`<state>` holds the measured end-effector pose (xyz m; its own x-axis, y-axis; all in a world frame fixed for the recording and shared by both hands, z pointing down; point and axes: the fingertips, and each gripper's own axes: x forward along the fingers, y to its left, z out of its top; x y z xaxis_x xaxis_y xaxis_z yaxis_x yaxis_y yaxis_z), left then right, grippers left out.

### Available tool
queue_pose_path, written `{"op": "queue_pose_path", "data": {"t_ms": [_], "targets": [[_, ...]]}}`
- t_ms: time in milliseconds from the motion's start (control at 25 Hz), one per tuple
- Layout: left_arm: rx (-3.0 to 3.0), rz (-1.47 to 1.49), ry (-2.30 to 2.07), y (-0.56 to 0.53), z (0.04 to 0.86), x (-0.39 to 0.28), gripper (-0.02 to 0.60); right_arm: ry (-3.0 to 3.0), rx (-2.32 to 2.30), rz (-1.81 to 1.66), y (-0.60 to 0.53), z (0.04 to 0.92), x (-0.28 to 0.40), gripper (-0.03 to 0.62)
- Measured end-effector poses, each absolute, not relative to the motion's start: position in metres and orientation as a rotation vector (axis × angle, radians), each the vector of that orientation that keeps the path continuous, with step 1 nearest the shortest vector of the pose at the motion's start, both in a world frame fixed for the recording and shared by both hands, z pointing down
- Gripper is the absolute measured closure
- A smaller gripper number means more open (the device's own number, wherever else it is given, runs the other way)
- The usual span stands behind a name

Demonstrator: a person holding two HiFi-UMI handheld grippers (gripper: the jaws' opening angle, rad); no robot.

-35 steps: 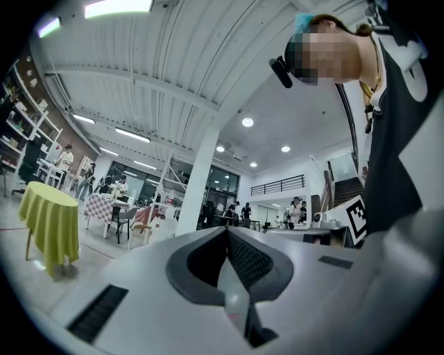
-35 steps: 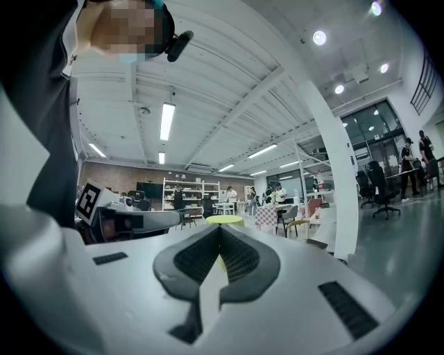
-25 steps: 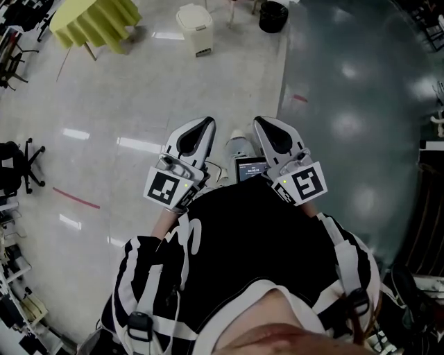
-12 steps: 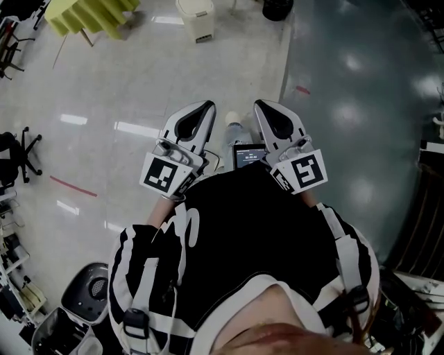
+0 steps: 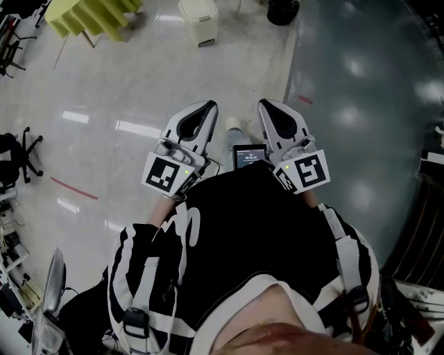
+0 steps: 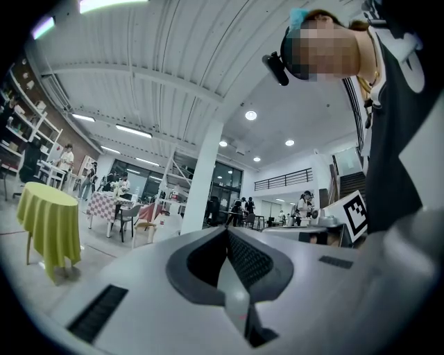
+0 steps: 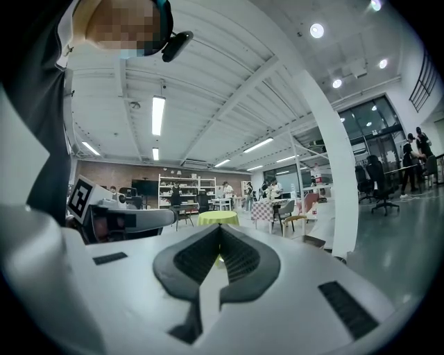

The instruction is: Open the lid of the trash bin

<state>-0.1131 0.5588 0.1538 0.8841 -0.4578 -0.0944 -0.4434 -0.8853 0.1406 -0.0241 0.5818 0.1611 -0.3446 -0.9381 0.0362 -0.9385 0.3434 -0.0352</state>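
Observation:
In the head view a cream trash bin (image 5: 198, 20) with its lid down stands on the pale floor, far ahead at the top edge. My left gripper (image 5: 207, 105) and right gripper (image 5: 268, 103) are held side by side close to the person's chest, both pointing forward, far short of the bin. The jaws of each are pressed together with nothing between them. The left gripper view shows the left gripper (image 6: 225, 230) aimed up into the hall. The right gripper (image 7: 220, 227) likewise looks across the room. I cannot pick out the bin in either gripper view.
A table with a yellow-green cloth (image 5: 91, 15) stands left of the bin, a black bin (image 5: 283, 10) to its right. A black office chair (image 5: 16, 155) sits at the left edge. A small screen (image 5: 250, 156) hangs at the chest. Darker grey floor (image 5: 361, 104) lies on the right.
The bin and yellow table have slid up towards the top edge of the head view. Both grippers stay shut in front of the chest. The grey object seen at bottom left has changed shape.

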Motion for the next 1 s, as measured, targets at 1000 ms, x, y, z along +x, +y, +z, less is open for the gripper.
{"op": "queue_pose_path", "data": {"t_ms": [1000], "targets": [[2.906, -0.192, -0.756, 0.421, 0.143, -0.063, 0.574, -2.598, 1.742, 0.116, 0.440, 0.150, 0.028, 0.585]]}}
